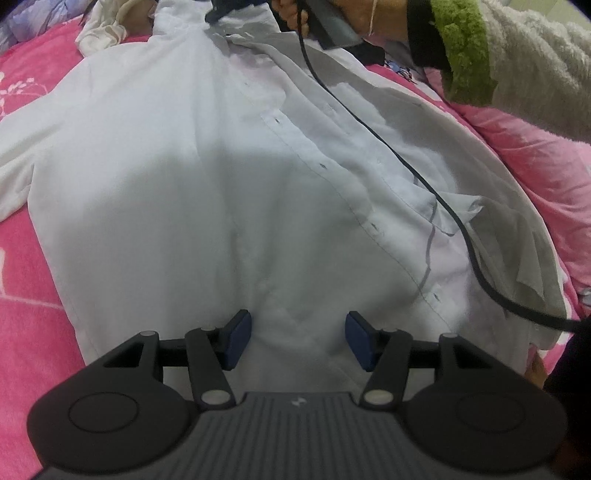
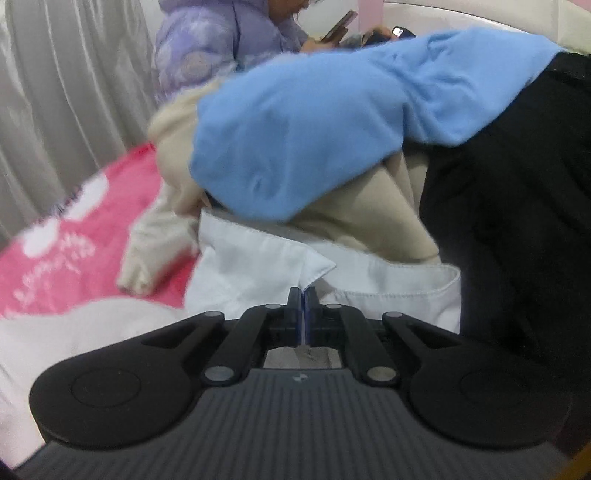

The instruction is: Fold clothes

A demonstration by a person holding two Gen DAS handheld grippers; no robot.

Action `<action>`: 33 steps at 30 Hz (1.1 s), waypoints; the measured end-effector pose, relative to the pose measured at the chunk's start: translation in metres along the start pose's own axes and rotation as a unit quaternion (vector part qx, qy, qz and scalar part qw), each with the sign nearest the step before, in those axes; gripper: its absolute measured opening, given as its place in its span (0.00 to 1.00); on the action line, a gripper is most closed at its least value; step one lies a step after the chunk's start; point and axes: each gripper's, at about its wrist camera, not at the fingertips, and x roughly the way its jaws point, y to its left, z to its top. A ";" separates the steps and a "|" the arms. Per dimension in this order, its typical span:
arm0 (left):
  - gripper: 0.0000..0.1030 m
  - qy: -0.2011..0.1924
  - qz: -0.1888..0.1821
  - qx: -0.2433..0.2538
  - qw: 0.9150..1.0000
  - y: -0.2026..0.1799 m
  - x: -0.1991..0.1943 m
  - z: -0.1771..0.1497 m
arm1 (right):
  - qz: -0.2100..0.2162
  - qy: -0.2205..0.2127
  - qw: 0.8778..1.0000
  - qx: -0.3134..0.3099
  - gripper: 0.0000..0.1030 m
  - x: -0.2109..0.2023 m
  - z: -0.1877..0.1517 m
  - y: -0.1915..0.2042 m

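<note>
A white button-up shirt [image 1: 184,184] lies spread flat, front up, on a pink bed cover [image 1: 29,295]. My left gripper [image 1: 297,341] hovers open over the shirt's lower hem, with nothing between its blue pads [image 1: 238,341]. At the far end, a hand holds my right gripper [image 1: 218,13] at the collar. In the right wrist view the right gripper [image 2: 303,295] is shut, its tips pinching the white fabric just below the collar point [image 2: 317,267].
A black cable [image 1: 406,162] trails across the shirt's right half. Beyond the collar lies a pile with blue [image 2: 314,129], beige [image 2: 351,221] and black [image 2: 517,203] garments. A person in a purple jacket [image 2: 207,48] sits behind it. Grey curtain [image 2: 55,92] at left.
</note>
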 end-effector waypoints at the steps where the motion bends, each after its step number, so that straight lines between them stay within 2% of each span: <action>1: 0.55 0.001 -0.001 -0.008 1.000 0.004 -0.004 0.002 | -0.004 0.004 1.000 0.002 0.00 0.005 -0.003 0.000; 3: 0.52 -0.001 -0.001 -0.025 1.000 0.012 -0.015 0.006 | -0.013 0.004 1.000 -0.006 0.00 0.014 -0.008 0.003; 6: 0.54 -0.041 0.016 -0.049 0.998 0.036 -0.052 0.021 | -0.028 0.000 0.999 -0.027 0.01 0.017 -0.011 0.010; 10: 0.54 -0.099 0.089 -0.102 0.986 0.079 -0.086 0.057 | -0.033 0.002 0.999 -0.034 0.04 0.010 -0.010 0.009; 12: 0.54 -0.119 0.129 -0.110 0.978 0.095 -0.091 0.075 | -0.034 -0.003 0.999 -0.017 0.08 0.001 -0.011 0.004; 13: 0.54 -0.131 0.151 -0.097 0.975 0.101 -0.090 0.086 | -0.038 -0.004 0.999 -0.014 0.09 -0.003 -0.012 0.001; 16: 0.59 -0.151 0.211 -0.030 0.965 0.115 -0.067 0.125 | -0.044 -0.009 0.999 0.001 0.09 -0.012 -0.016 -0.008; 20: 0.58 -0.127 0.237 0.041 0.962 0.136 -0.005 0.182 | -0.027 -0.034 0.999 0.020 0.09 -0.031 -0.016 -0.011; 23: 0.55 -0.110 0.240 0.054 0.963 0.152 0.027 0.208 | 0.002 -0.043 0.999 0.021 0.09 -0.041 -0.016 -0.009; 25: 0.54 -0.118 0.237 0.044 0.963 0.160 0.036 0.216 | 0.018 -0.045 0.999 0.020 0.09 -0.045 -0.015 -0.006; 28: 0.46 -0.120 0.220 0.027 0.968 0.171 0.047 0.225 | 0.035 -0.043 0.998 0.019 0.09 -0.038 -0.012 0.006; 31: 0.22 -0.126 0.213 0.024 0.969 0.171 0.053 0.223 | 0.046 -0.038 0.998 0.016 0.09 -0.033 -0.015 0.010; 32: 0.09 -0.134 0.212 0.018 0.968 0.170 0.050 0.221 | 0.049 -0.040 0.998 0.010 0.09 -0.028 -0.011 0.015; 33: 0.05 -0.144 0.208 0.006 0.967 0.171 0.046 0.220 | 0.052 -0.042 0.998 0.003 0.09 -0.023 -0.007 0.020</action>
